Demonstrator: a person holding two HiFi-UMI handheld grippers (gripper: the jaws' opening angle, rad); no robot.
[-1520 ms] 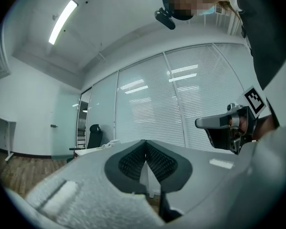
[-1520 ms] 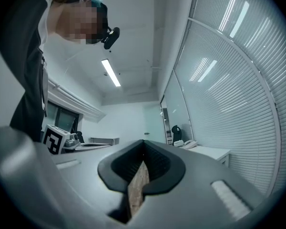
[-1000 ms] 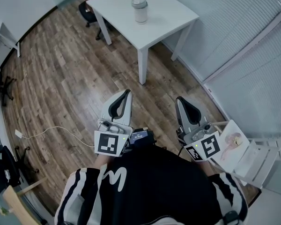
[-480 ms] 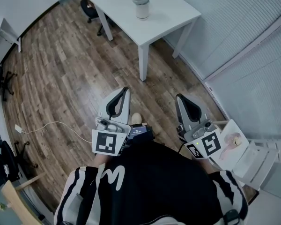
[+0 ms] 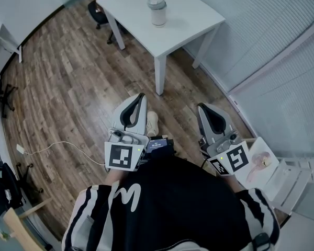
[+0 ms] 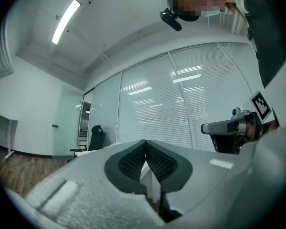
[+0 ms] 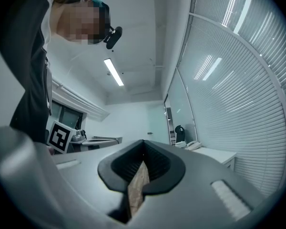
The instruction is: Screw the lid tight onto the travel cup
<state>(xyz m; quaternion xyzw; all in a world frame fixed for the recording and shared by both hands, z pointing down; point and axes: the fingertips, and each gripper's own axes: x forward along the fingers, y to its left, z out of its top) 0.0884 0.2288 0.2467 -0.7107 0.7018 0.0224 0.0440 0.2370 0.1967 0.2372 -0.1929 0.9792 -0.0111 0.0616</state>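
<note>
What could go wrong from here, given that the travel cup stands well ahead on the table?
Both the left gripper and right gripper are shut and empty; unless they open first, they could knock the travel cup over rather than grasp it. The white cable on the floor lies beside the person, a possible trip hazard when stepping toward the table.

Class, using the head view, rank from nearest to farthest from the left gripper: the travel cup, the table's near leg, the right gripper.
1. right gripper, alongside at right.
2. table's near leg, straight ahead.
3. travel cup, farthest, at the view's top.
</note>
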